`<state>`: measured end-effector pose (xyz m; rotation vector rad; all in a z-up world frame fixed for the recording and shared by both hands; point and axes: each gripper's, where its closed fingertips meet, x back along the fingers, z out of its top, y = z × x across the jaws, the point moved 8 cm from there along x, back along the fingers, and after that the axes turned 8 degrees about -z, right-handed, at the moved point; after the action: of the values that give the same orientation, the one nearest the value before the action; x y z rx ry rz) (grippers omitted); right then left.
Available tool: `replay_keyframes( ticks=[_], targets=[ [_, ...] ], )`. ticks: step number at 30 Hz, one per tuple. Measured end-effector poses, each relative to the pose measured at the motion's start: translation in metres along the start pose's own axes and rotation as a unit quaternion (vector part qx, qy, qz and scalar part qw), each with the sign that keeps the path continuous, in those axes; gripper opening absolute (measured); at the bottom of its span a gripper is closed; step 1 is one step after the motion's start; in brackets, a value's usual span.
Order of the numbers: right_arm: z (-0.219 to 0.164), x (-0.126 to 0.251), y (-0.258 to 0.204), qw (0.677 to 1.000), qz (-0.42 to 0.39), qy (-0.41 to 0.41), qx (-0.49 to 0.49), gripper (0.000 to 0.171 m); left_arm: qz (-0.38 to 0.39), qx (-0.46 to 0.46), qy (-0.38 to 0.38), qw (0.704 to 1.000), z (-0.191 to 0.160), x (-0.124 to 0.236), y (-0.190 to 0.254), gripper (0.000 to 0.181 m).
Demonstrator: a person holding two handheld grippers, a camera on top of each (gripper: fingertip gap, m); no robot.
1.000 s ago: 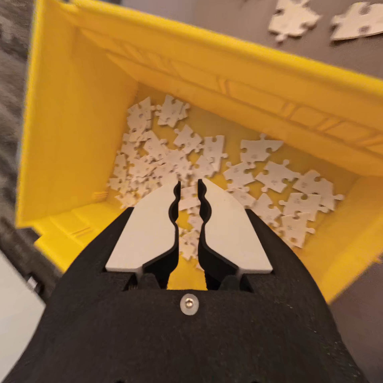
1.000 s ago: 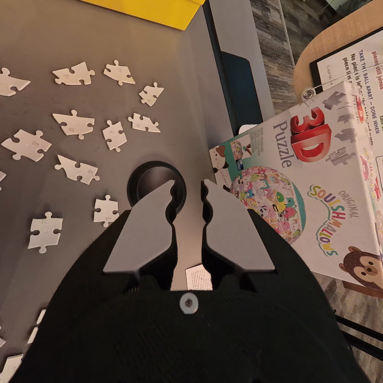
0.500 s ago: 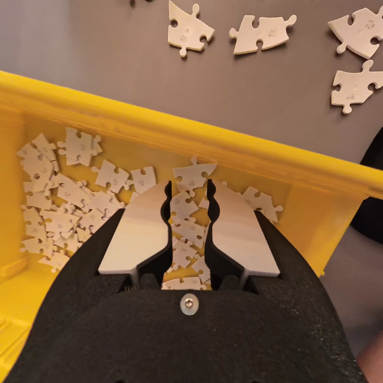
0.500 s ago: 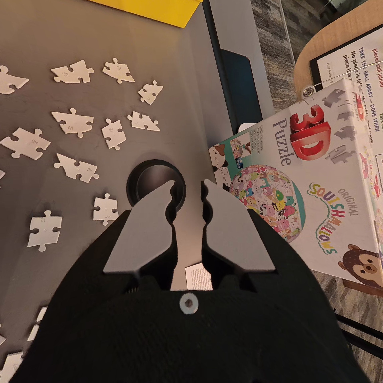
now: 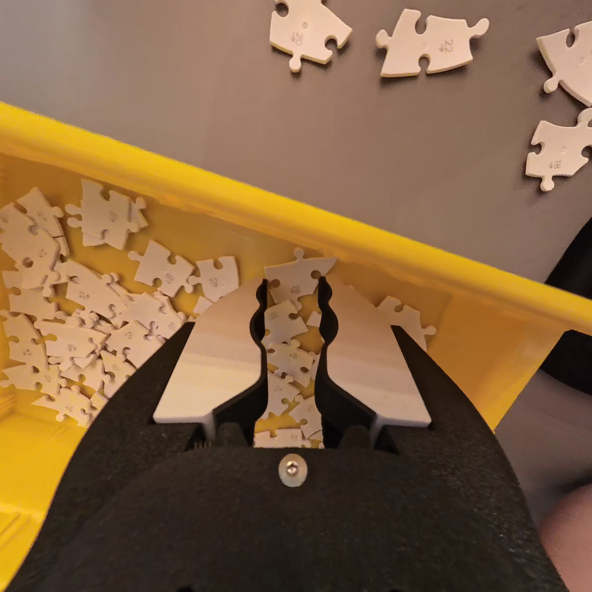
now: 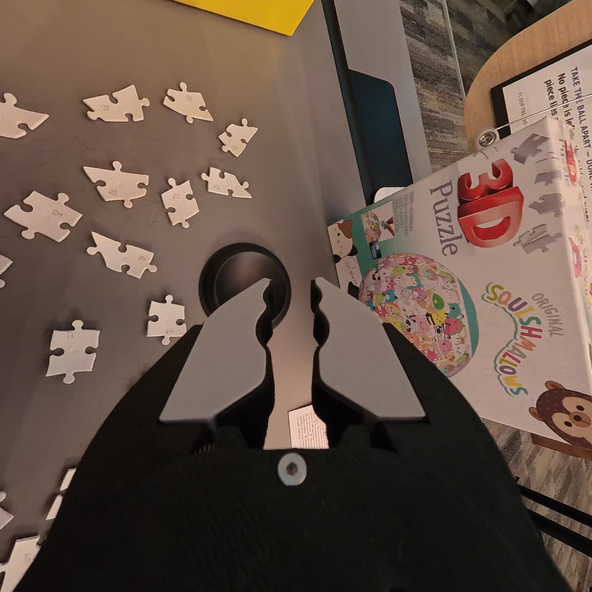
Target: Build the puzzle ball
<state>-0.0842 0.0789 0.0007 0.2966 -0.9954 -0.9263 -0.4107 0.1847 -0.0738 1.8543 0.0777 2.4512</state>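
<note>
- Left wrist view: the left gripper (image 5: pixel 292 282) is reaching into the yellow bin (image 5: pixel 320 224), its jaws standing narrowly apart and holding nothing. A white puzzle piece (image 5: pixel 296 278) is leaning on the bin's far wall right between the fingertips; more loose pieces (image 5: pixel 80 320) are piling up toward the left of the bin. Beyond the bin, on the grey table (image 5: pixel 192 80), further sorted pieces (image 5: pixel 307 35) are lying face down, well apart from one another.
- Step in hand, as I judge it: fetching a piece from the bin, with the ball itself not begun. The next move is calling for a slight advance and a pinch on that leaning piece's edges without catching its neighbours underneath.
- Compared with a second ago, this gripper is sitting deeper and nearer the far wall, and the gap between the fingers is wider.
- Right wrist view: the right gripper (image 6: pixel 291 288) is hovering empty, jaws narrowly apart, over the table beside a black ring stand (image 6: pixel 224 275). The puzzle box (image 6: pixel 480 288) is lying off the table's right edge. This view is showing almost no change from earlier.
</note>
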Motion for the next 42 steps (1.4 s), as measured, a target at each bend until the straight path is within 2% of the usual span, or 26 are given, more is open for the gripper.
replay_keyframes(
  ticks=[7,11,13,15,17,20,23,25,28,33,37,40,42],
  targets=[
    [0.001,-0.001,-0.002,1.000,0.004,0.000,0.002,0.022,0.028,0.012,0.032,0.999,-0.001,0.020,-0.001,0.030],
    [0.005,-0.003,-0.005,1.000,0.010,0.013,-0.002,0.022,0.094,0.028,0.073,0.993,-0.004,0.051,-0.003,0.030],
    [0.016,-0.006,-0.008,0.998,0.022,0.047,-0.032,0.022,0.141,0.030,0.117,0.983,0.002,0.073,0.000,0.030],
    [0.035,-0.007,-0.013,0.987,0.060,0.109,-0.104,0.022,0.174,0.021,0.170,0.970,0.014,0.093,0.007,0.030],
    [0.063,-0.008,-0.016,0.954,0.113,0.190,-0.202,0.022,0.206,0.002,0.211,0.956,0.031,0.107,0.018,0.030],
    [0.106,-0.012,-0.013,0.882,0.176,0.281,-0.336,0.022,0.294,-0.014,0.247,0.923,0.058,0.122,0.030,0.030],
    [0.135,-0.028,-0.008,0.820,0.220,0.306,-0.431,0.024,0.349,-0.024,0.289,0.891,0.081,0.131,0.044,0.030],
    [0.148,-0.037,-0.005,0.800,0.233,0.309,-0.459,0.024,0.354,-0.048,0.305,0.883,0.092,0.132,0.055,0.030],
    [0.158,-0.042,-0.004,0.795,0.228,0.316,-0.466,0.023,0.359,-0.062,0.306,0.880,0.099,0.131,0.063,0.030],
    [0.163,-0.043,-0.007,0.786,0.261,0.304,-0.471,0.006,0.357,-0.070,0.300,0.882,0.101,0.130,0.067,0.030],
    [0.158,-0.048,-0.002,0.790,0.307,0.267,-0.458,0.003,0.324,-0.087,0.286,0.898,0.095,0.130,0.073,0.031],
    [0.157,-0.057,0.012,0.810,0.372,0.188,-0.412,0.003,0.266,-0.071,0.267,0.923,0.076,0.139,0.078,0.033],
    [0.156,-0.067,0.020,0.833,0.403,0.112,-0.363,0.003,0.272,-0.055,0.259,0.925,0.058,0.151,0.079,0.033]
  ],
)
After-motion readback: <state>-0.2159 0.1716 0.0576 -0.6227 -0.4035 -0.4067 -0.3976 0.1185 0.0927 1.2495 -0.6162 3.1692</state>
